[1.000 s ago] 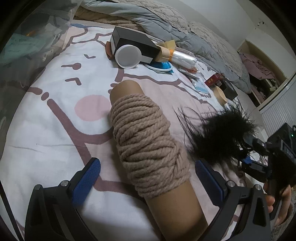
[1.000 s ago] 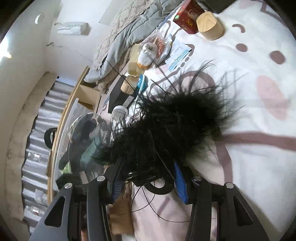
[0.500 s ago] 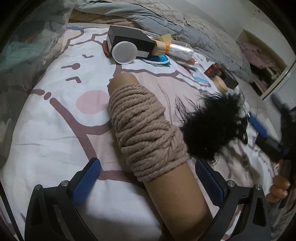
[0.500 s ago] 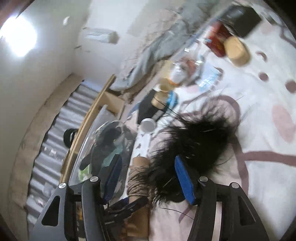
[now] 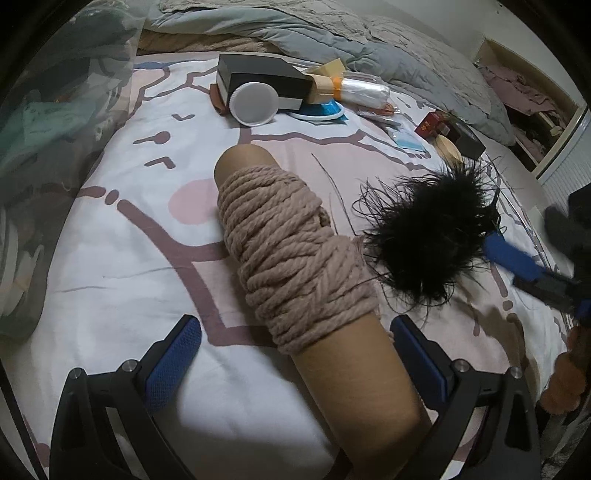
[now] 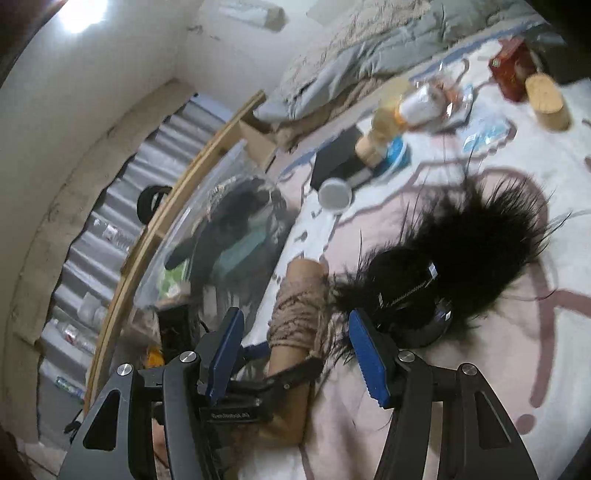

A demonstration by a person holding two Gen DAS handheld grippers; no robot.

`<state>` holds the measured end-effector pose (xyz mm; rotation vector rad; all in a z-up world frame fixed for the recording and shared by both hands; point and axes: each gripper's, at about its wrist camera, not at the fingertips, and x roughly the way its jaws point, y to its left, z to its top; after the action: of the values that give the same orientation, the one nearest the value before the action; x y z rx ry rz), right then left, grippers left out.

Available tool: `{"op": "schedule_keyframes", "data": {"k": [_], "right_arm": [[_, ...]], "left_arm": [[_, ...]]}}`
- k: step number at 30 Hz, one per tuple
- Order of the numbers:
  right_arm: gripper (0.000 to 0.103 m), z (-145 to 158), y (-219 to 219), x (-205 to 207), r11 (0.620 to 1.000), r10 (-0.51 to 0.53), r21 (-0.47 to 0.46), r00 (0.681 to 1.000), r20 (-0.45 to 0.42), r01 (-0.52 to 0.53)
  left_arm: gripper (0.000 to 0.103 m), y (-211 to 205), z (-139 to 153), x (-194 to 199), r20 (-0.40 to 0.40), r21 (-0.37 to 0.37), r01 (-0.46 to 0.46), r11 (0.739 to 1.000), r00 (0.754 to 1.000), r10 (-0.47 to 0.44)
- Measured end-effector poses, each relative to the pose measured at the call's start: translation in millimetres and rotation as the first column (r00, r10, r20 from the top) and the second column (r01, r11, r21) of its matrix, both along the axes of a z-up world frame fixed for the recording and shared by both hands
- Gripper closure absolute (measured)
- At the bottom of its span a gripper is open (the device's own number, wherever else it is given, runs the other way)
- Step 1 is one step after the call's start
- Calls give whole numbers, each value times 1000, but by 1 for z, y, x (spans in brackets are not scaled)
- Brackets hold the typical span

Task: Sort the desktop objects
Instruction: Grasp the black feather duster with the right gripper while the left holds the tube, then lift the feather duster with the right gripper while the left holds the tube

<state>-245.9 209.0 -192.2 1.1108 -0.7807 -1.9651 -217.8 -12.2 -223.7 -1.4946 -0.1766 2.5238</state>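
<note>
A cardboard tube wound with beige rope (image 5: 295,258) lies on the patterned sheet (image 5: 110,240). It runs between the wide-apart fingers of my left gripper (image 5: 293,325), which is open; neither blue pad presses on it. A black feather tuft (image 5: 424,236) on a round black base (image 6: 410,306) rests on the sheet just right of the tube. My right gripper (image 6: 297,358) is open with nothing between its pads, and the tuft lies beyond its right finger. One of the right gripper's blue fingers (image 5: 513,258) shows blurred at the right edge of the left wrist view.
At the back stand a black box (image 5: 258,79), a white round lid (image 5: 253,105), a blue dish (image 5: 321,110), a plastic-wrapped roll (image 5: 362,86), a red box (image 5: 430,123) and a wooden disc (image 5: 448,147). A grey duvet (image 5: 332,33) lies behind. A clear bag of clothes (image 6: 229,229) is at the left.
My right gripper opened off the feather tuft's base and drew back and up. The tuft now lies on the sheet beside the tube. The left gripper has barely moved.
</note>
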Motion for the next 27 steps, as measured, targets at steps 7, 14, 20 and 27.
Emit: {"op": "schedule_keyframes", "data": {"k": [7,14,20,27], "right_arm": [[44,-24,-18,-10,998,-8,69,995,95,1],[44,-21,18,-6,975,-165,165,982,88,149],[43,-11,54,-2,921,-300,269,953,29,282],[43,0,51,-3,871,-319,375,946,-63,318]], "left_arm": [[0,-4,3,2,0,-6,-8,1000,1000,8],[0,-5,3,2,-2,-11,-8,1000,1000,8],[0,-6,3,2,-1,-9,-9,1000,1000,9],[0,-6,3,2,0,-8,-9,1000,1000,9]]}}
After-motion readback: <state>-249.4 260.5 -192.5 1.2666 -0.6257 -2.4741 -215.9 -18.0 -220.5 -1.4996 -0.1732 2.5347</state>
